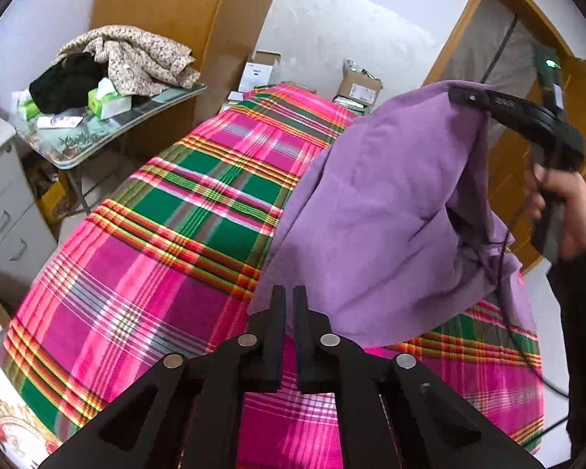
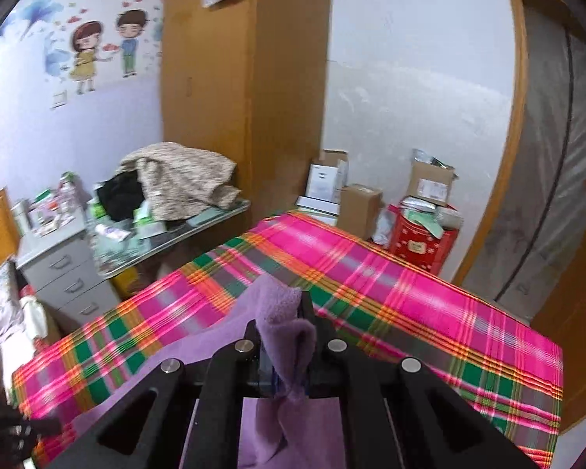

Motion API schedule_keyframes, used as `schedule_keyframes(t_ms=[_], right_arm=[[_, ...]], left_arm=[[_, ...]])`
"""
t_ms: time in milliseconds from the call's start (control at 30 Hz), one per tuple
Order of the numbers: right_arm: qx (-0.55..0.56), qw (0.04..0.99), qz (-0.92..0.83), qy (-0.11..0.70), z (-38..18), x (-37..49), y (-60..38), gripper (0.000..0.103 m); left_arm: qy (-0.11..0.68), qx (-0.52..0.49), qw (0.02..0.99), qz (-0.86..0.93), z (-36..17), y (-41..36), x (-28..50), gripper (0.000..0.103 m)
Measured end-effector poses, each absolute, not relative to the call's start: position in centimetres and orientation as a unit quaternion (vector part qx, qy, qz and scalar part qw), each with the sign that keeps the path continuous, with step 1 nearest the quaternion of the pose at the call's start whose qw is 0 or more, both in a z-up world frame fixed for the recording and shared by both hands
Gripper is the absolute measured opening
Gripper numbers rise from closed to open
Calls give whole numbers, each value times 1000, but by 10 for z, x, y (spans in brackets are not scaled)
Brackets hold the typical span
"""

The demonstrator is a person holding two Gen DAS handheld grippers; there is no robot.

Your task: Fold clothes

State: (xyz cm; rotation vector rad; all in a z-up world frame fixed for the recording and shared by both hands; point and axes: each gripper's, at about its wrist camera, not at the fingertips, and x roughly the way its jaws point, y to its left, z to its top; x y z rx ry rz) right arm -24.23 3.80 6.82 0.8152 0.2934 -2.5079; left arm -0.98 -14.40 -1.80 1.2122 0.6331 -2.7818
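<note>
Purple garment [image 1: 390, 211] hangs above the right edge of the plaid-covered bed [image 1: 168, 242], one corner clamped in the right gripper [image 2: 283, 328]. Left gripper [image 1: 290, 301] is clenched on the garment's lower edge.

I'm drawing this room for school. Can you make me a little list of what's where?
cloth: purple, lifted off the bed
bed cover: pink and green plaid
right gripper: shut on a bunch of the cloth
left gripper: shut at the cloth's lower edge; a grip can't be told
side table: piled with a floral blanket and tissue packs
wall: cartoon sticker
</note>
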Motion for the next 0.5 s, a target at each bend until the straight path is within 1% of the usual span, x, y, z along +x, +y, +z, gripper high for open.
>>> schedule_keyframes(t_ms=[67, 133, 167, 200, 233, 267, 300, 400, 500], right_arm=[[333, 221, -910, 109, 55, -263, 39, 12], [345, 209, -909, 108, 43, -267, 43, 13], [344, 208, -910, 106, 40, -264, 47, 14], [342, 207, -911, 103, 38, -261, 51, 15], [339, 206, -912, 101, 35, -257, 56, 16], [337, 209, -913, 92, 35, -250, 61, 18], [334, 212, -915, 83, 35, -243, 67, 21], [334, 220, -915, 56, 32, -218, 88, 24], [338, 227, -912, 44, 25, -193, 107, 24]], left_arm=[[212, 402, 20, -891, -23, -145, -12, 5], [220, 412, 17, -884, -28, -145, -14, 8], [223, 415, 16, -882, -30, -145, -15, 15], [226, 419, 14, -879, -32, -146, -16, 18], [229, 422, 13, -877, -34, -146, -17, 19], [231, 424, 12, -876, -35, -146, -18, 22], [231, 426, 12, -875, -37, -145, -18, 27], [240, 438, 6, -866, -44, -143, -22, 28], [252, 449, 0, -857, -53, -142, -26, 28]])
